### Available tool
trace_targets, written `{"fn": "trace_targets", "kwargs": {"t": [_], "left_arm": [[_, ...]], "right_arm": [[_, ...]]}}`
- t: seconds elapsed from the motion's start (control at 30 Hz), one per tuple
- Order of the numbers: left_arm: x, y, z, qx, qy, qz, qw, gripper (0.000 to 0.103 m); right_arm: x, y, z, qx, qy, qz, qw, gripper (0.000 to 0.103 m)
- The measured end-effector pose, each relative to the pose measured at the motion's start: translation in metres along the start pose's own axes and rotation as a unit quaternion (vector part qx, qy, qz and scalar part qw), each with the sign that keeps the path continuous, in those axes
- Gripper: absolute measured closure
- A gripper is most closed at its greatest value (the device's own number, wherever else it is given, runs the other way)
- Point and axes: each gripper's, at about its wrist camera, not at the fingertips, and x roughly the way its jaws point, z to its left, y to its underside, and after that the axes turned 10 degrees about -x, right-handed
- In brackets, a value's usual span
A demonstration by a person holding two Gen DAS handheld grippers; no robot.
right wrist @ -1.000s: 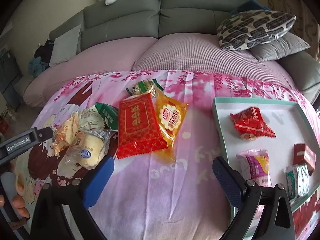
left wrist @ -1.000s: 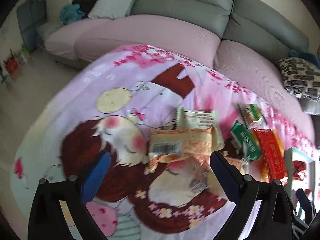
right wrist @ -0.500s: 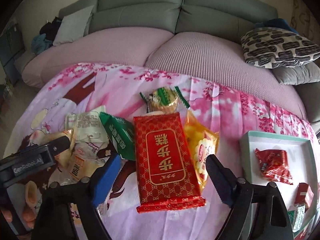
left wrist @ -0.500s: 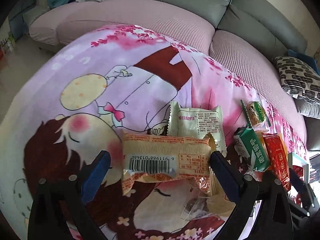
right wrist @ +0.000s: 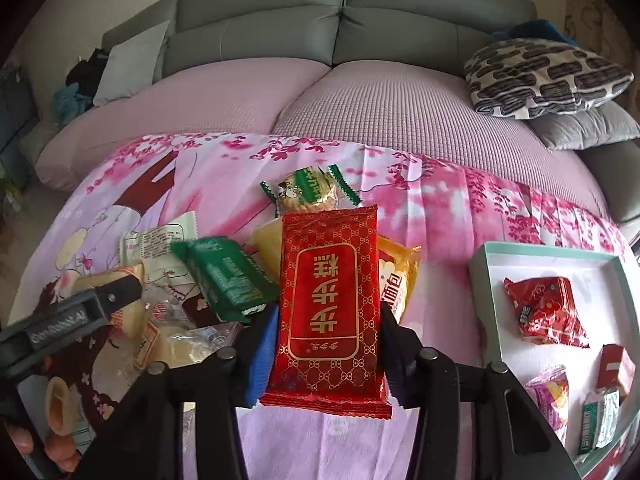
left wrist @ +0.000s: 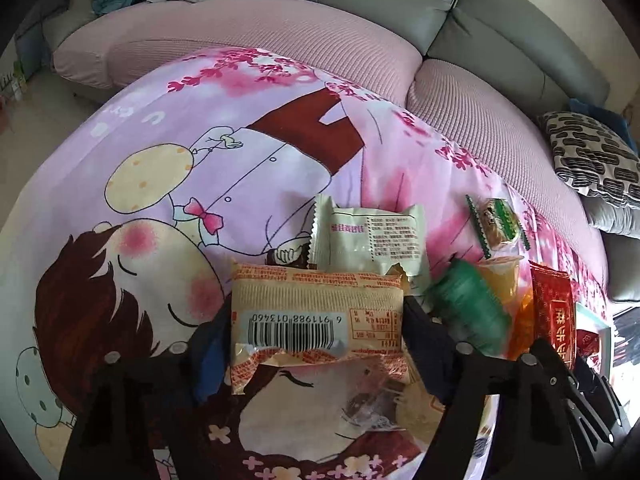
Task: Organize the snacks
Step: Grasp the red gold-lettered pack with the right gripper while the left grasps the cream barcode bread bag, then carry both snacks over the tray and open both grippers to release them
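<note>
While left gripper clamps beige barcode-printed wrapper and right gripper clamps red gold-patterned packet, your slick film may slip; neighbouring green pack could drag.

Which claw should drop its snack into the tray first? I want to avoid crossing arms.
Right. The right claw grips the red packet beside the tray; the left claw, holding the barcode packet, sits farther away.

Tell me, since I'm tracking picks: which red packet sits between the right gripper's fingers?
The large flat red packet with gold lattice print, on the pink cloth; the smaller crinkled red packet lies in the tray.
</note>
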Motion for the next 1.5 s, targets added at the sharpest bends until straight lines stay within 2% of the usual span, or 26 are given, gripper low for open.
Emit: {"fn": "trace_targets", "kwargs": {"t": [0.2,0.33,0.53,0.7,0.97,1.13,1.33,1.5], "left_arm": [[-0.007,0.003,-0.005,0.005,-0.011,-0.005,0.9999,0.029],[-0.021,0.004,-0.007,0.006,-0.006,-0.02,0.9998,0.029],[-0.044,0.007,-0.02,0.02,0.018,-0.038,0.9989,0.029],[-0.062,0.014,-0.05,0.053,0.046,-0.049,0.9963,0.029],[-0.072,0.039,-0.109,0.127,0.08,-0.047,0.9876,0.029],[-0.074,0.061,-0.149,0.182,0.099,-0.043,0.9774,0.029],[-0.057,0.091,-0.202,0.247,0.117,-0.022,0.9618,0.029],[-0.031,0.101,-0.241,0.269,0.102,-0.002,0.9578,0.029]], "right_arm": [[-0.008,0.007,-0.007,0.018,-0.006,-0.005,1.0,0.057],[-0.015,0.012,-0.013,0.031,-0.006,-0.008,0.999,0.057],[-0.034,0.021,-0.022,0.044,-0.007,-0.019,0.999,0.057],[-0.051,0.027,-0.035,0.058,-0.004,-0.028,0.998,0.057],[-0.074,0.035,-0.076,0.099,0.014,-0.051,0.994,0.057],[-0.085,0.045,-0.119,0.141,0.044,-0.055,0.988,0.057],[-0.089,0.064,-0.17,0.196,0.086,-0.044,0.976,0.057],[-0.089,0.078,-0.202,0.225,0.096,-0.034,0.969,0.057]]}}
